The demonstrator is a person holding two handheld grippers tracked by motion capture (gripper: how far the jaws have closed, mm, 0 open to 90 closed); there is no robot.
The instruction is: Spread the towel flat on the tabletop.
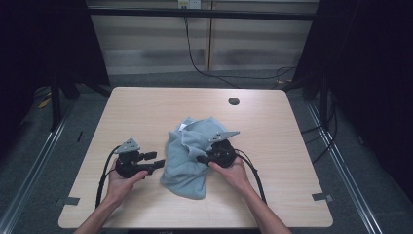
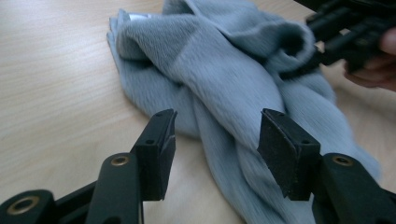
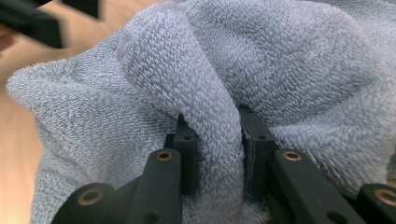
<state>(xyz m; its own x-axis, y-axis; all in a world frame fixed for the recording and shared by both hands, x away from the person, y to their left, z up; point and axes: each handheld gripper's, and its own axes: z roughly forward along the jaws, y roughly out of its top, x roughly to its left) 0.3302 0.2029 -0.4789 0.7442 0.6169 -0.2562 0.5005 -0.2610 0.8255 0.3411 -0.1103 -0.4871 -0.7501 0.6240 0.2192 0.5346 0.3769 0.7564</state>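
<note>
A crumpled light blue towel point(image 1: 187, 156) lies in a heap at the middle of the wooden table point(image 1: 146, 107). My right gripper point(image 1: 199, 159) comes at the heap from its right side and is shut on a raised fold of the towel point(image 3: 280, 60), the terry cloth squeezed between both pads point(image 3: 212, 126). My left gripper point(image 1: 157, 162) rests low at the heap's left edge, pointing at it. Its jaws stand open point(image 2: 217, 119), with a roll of the towel point(image 2: 224, 70) just beyond the tips and nothing pressed between them. The right gripper point(image 2: 345, 32) appears behind the heap.
A round cable hole point(image 1: 234, 101) sits near the table's far edge. Bare wood surrounds the towel on all sides. Grey carpet, metal rails and black cables point(image 1: 195, 63) lie beyond the table. Tape marks point(image 1: 322, 197) sit at the near corners.
</note>
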